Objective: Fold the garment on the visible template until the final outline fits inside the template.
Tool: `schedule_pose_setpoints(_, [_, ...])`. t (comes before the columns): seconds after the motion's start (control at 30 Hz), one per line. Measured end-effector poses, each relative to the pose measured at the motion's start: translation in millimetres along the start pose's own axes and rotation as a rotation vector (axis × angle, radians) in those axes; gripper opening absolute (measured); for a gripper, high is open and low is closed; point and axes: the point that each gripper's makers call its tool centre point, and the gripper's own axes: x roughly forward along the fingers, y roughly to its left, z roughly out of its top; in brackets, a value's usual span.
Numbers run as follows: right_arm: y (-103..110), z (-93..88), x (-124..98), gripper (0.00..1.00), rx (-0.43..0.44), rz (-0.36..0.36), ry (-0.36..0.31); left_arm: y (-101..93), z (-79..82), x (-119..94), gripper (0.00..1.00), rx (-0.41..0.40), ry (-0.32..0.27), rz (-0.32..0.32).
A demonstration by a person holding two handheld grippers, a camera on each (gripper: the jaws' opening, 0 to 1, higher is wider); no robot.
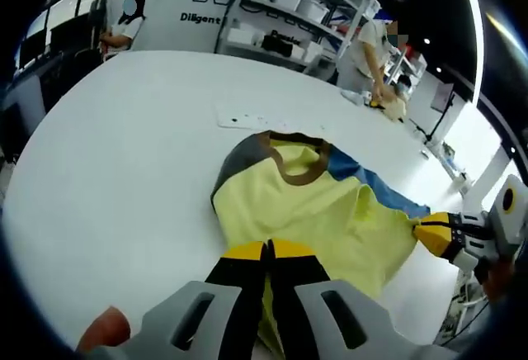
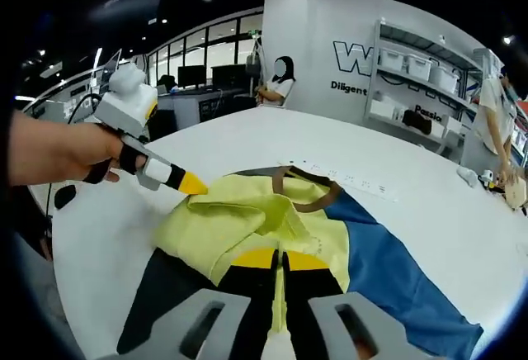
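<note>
— Garment: soft matt cloth, yellow, blue and dark panels, brown ribbed collar, creased where pinched.
— Worktop: smooth white, faintly sheened.
— Left claw and right claw: matt black with yellow tips, grey moulded plastic at the base.

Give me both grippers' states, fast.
Left gripper: shut on the yellow shirt.
Right gripper: shut on the yellow shirt.
</note>
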Motion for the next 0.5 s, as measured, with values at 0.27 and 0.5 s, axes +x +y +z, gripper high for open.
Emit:
schedule_pose_setpoints(0.27, [-6, 8.5, -17, 0.0, 0.002, -0.029, -0.036, -0.3, 24.2, -21, 0.0, -0.018, -0.058, -0.017])
schedule_pose_setpoints(0.5, [-14, 18.2, -33, 0.0, 0.008, -0.057, -0.07, -4.3, 40.8, -39, 0.0, -0.023, -0.107, -0.03])
